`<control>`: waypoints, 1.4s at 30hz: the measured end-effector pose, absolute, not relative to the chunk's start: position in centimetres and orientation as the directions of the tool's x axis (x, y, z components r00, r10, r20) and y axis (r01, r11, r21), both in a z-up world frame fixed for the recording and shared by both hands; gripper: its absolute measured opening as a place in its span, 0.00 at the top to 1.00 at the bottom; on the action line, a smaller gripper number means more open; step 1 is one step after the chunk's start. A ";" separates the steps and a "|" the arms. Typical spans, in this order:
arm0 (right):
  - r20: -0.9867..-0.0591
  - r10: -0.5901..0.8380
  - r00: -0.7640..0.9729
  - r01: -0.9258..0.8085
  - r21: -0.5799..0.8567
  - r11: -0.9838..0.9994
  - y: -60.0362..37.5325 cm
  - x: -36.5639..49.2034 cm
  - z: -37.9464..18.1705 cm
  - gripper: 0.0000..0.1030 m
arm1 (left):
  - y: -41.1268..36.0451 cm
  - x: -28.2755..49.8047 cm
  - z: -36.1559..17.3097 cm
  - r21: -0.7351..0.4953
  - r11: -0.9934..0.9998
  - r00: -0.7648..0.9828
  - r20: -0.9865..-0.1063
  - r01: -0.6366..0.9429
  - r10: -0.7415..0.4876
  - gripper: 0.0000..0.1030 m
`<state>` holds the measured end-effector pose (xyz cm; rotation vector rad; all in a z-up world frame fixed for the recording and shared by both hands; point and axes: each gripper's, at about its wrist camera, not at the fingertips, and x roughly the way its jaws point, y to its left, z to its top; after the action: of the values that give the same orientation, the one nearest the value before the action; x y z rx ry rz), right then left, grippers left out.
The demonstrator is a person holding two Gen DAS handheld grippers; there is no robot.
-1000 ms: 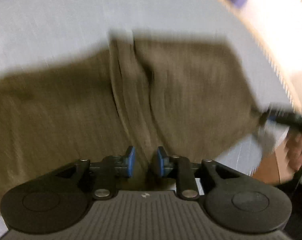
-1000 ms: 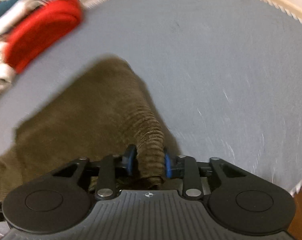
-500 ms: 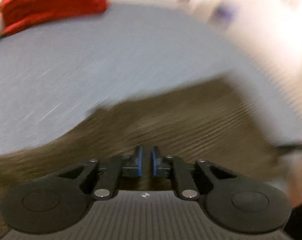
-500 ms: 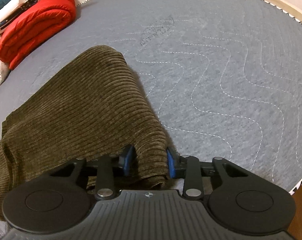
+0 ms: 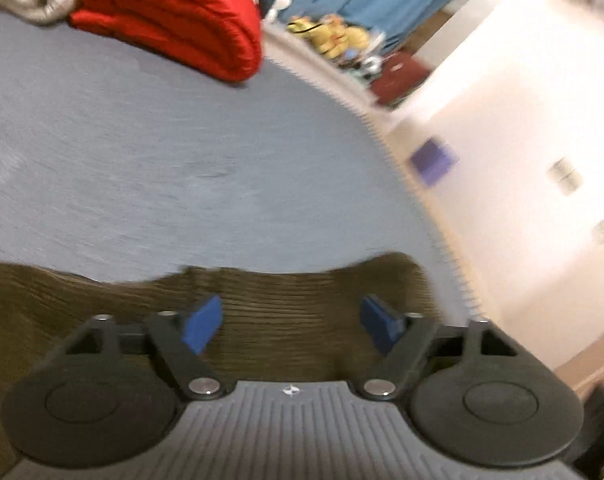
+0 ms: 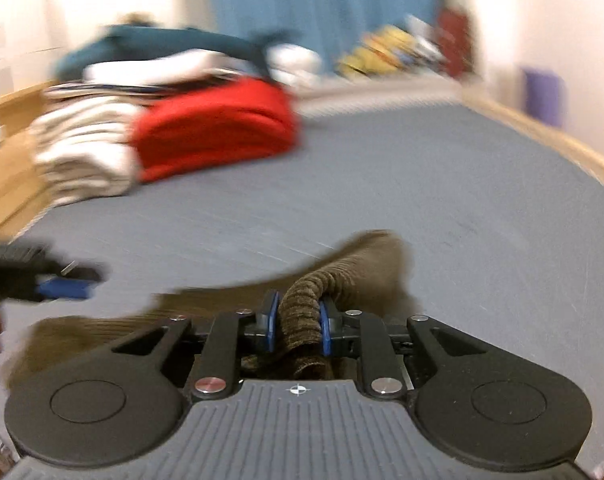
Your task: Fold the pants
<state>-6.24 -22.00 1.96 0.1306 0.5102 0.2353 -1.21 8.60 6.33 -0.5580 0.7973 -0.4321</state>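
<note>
The olive-brown corduroy pants (image 5: 286, 300) lie on the grey-blue mattress (image 5: 162, 152). In the left wrist view my left gripper (image 5: 292, 326) is open, its blue pads wide apart just above the pants' edge, holding nothing. In the right wrist view my right gripper (image 6: 296, 322) is shut on a bunched fold of the pants (image 6: 306, 312), which trail away over the mattress (image 6: 422, 200). The left gripper (image 6: 42, 280) shows at the left of that view, blurred.
A folded red garment (image 5: 174, 16) and a white pile (image 6: 82, 156) lie at the mattress's far end, with teal clothes (image 6: 162, 44) behind. The mattress edge (image 5: 402, 168) runs along the right by a white wall. A blue curtain (image 6: 322, 4) hangs behind.
My left gripper has opened wide and let go of the pants, and its view has swung up toward the far end. My right gripper has stayed shut on the fold and tilted flatter.
</note>
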 end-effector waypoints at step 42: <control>-0.667 0.677 0.310 -0.242 0.633 0.735 -9.7 5.5 -8.5 0.16 | 26.3 1.0 -5.8 -0.471 0.814 0.453 -0.840 -0.339 -0.298 0.01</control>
<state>5.53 -9.69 -8.47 0.4621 1.0977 0.6362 1.02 26.33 -5.78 -0.6537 1.1227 0.0276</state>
